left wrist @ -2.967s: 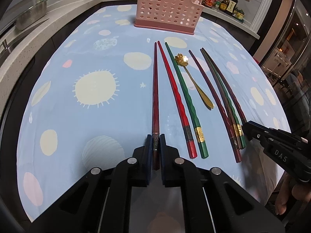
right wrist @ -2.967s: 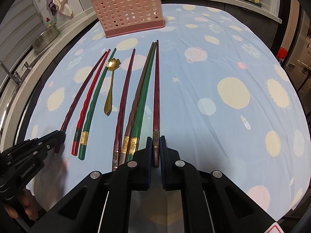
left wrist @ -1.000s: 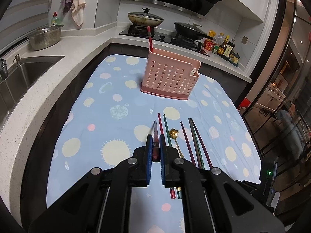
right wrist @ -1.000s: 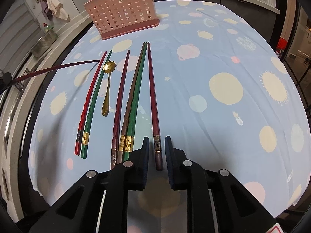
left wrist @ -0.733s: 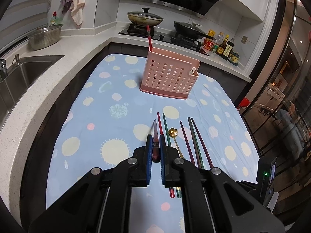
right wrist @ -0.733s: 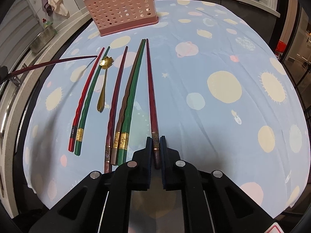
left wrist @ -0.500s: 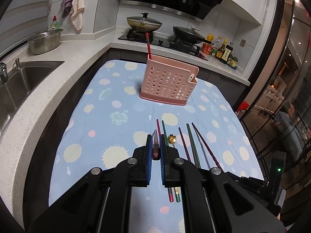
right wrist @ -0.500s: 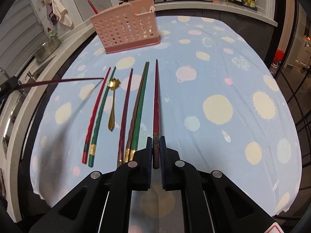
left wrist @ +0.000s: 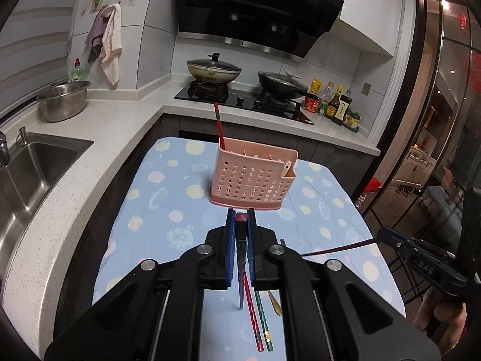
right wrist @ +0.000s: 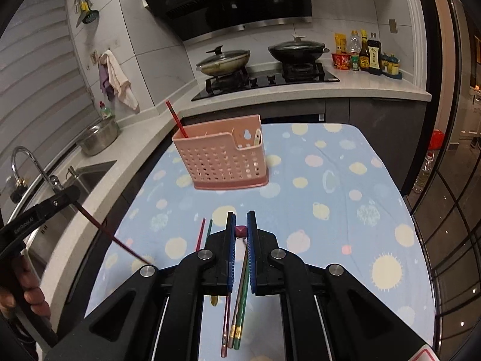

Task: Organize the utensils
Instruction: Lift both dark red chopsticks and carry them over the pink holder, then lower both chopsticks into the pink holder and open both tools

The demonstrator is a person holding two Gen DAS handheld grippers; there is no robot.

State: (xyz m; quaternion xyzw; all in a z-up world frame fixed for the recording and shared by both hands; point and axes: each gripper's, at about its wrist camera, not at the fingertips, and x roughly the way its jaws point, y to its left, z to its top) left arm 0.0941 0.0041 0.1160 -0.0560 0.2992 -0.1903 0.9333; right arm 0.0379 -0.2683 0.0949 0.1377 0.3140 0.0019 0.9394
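Dark-red lacquered chopstick sits clamped between blue pads of left tool, butt end up, tip hanging down twd the cloth. Right tool pinches a second dark-red chopstick the same way; seen from left cam it runs as a thin dark line out of that tool. Both tools narrow, each gripping one stick, both raised well above the tabletop.

Step in hand, prob: carry phase, pair lifted, headed for pink perforated plastic utensil caddy at far centre of the blue spotted cloth. One red chopstick stands in its far-left corner already. Next move needs tips aimed down over the caddy's open top, then pads eased apart; long sticks, so watch the rim.

Left on cloth, near side: red + green chopsticks, gold spoon, plus purple/brown/green sticks.
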